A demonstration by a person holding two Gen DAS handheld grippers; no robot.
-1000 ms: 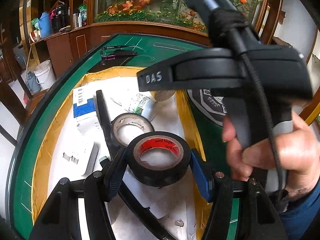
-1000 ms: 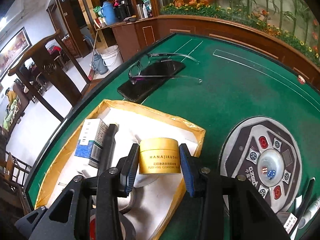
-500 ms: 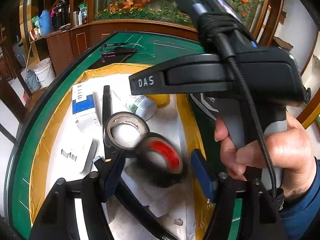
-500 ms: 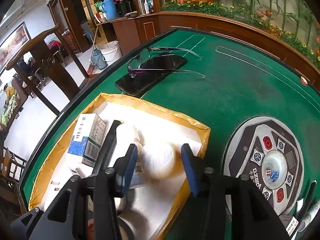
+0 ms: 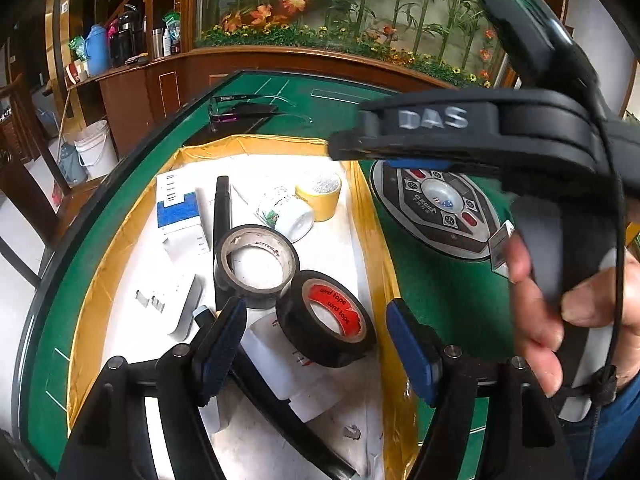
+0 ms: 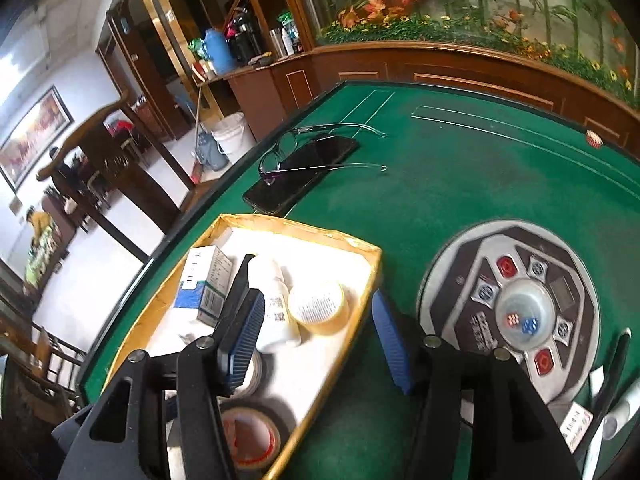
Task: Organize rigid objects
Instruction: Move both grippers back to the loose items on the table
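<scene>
Matt green felt is seen on the table (image 6: 460,184); glossy gold foil lines the tray (image 5: 372,216); the tape (image 5: 326,318) looks shiny black.

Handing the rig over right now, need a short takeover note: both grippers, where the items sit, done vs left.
Left gripper: open, fingers either side of the black tape roll with the red core, not pressing it.
Right gripper: empty, jaws opening, above the tray's right edge.
In the gold-rimmed white tray: yellow round jar, tipped on its side; white bottle; second black tape roll; blue-and-white box; white plug adapter.
Done: those items sit in the tray.
Left: white tube and cards at the right edge of the green table. Smartphone and glasses lie beyond the tray.
</scene>
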